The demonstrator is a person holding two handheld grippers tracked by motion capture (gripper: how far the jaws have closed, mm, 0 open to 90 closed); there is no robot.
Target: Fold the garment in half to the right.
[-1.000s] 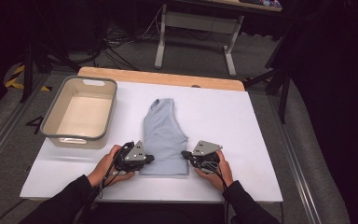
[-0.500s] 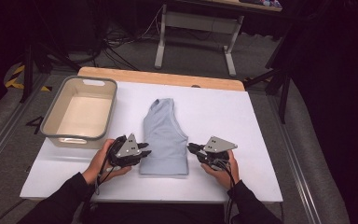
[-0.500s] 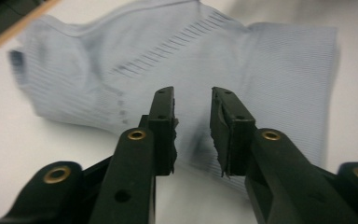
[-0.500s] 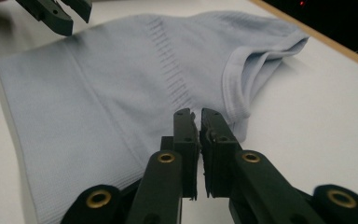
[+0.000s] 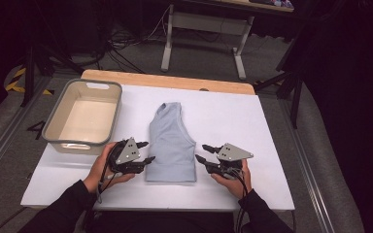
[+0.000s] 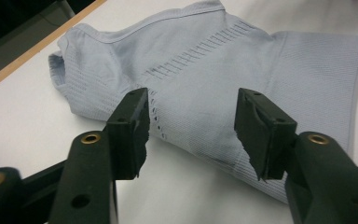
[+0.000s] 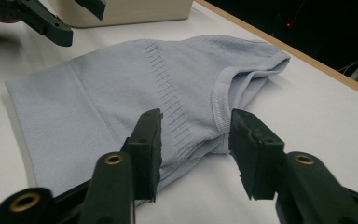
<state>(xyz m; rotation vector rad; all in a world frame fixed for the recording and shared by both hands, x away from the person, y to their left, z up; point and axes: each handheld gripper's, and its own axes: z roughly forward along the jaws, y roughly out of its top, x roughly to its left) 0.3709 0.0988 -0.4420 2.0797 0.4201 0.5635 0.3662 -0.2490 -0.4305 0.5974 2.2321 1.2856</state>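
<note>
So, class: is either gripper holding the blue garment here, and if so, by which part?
Neither. The left gripper and right gripper have just been opening; both flank the folded garment, nothing between their jaws.

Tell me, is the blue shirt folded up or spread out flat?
Folded. The blue shirt lies as a narrow strip on the white table, its sides tucked in, with doubled layers showing at the collar in the right gripper view.

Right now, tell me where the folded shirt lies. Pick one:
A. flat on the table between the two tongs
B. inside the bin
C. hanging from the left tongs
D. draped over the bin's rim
A: the shirt lies flat on the table, with the left tongs and the right tongs open at its two sides, clear of the cloth; the bin stands apart to the left.
</note>
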